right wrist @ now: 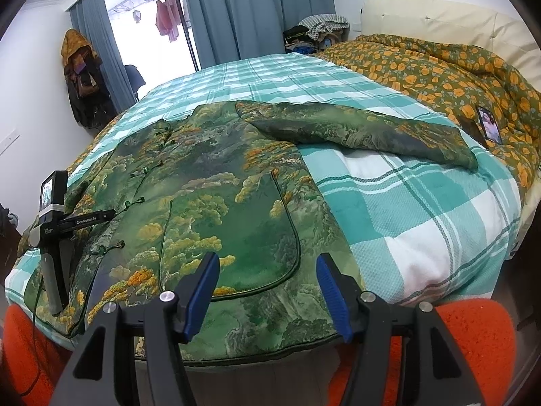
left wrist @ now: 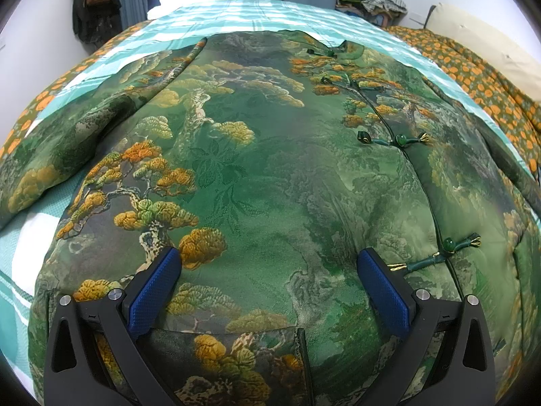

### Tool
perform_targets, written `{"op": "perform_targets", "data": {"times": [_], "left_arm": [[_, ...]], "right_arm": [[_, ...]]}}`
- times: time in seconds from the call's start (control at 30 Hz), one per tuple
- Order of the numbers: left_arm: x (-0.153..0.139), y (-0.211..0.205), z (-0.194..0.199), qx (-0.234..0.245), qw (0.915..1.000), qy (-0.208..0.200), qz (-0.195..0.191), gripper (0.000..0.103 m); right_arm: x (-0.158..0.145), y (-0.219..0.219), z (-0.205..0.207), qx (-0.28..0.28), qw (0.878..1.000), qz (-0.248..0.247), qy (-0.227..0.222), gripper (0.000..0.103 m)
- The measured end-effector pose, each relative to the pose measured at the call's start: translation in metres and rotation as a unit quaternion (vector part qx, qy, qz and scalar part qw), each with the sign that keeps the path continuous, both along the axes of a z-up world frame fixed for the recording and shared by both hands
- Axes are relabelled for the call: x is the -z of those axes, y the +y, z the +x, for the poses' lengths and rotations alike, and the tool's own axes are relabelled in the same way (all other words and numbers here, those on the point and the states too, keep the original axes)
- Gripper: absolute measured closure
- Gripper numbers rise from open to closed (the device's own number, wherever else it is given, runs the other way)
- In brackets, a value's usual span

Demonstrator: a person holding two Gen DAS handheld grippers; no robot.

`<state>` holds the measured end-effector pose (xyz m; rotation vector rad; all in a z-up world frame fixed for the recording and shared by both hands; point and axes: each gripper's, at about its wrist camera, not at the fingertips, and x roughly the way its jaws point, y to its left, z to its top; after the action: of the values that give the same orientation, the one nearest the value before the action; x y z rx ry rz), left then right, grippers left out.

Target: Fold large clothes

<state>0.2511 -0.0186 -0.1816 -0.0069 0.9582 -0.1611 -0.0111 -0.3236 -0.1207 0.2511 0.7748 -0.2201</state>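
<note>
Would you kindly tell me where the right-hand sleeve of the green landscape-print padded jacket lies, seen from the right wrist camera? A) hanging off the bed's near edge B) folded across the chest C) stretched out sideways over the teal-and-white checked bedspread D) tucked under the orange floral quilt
C: the sleeve of the green landscape-print padded jacket extends sideways, lying on the teal-and-white checked bedspread.

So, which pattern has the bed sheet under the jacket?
The bed sheet is teal and white plaid, clearest in the right wrist view.

Home bedroom, checked bed (right wrist: 422,209), floral quilt (right wrist: 439,71), blue curtains (right wrist: 250,10), padded headboard (right wrist: 439,23)
</note>
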Motion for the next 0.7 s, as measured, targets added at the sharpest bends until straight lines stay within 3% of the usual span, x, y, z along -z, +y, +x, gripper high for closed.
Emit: {"op": "perform_targets", "data": {"times": [0.7], "left_arm": [[-0.0008, 0.0003, -0.0004, -0.001, 1.0000, 0.000, 0.000, 0.000]], "right_arm": [[0.0022, 0.0000, 0.0006, -0.005, 1.000, -0.001, 0.005, 0.042]]}}
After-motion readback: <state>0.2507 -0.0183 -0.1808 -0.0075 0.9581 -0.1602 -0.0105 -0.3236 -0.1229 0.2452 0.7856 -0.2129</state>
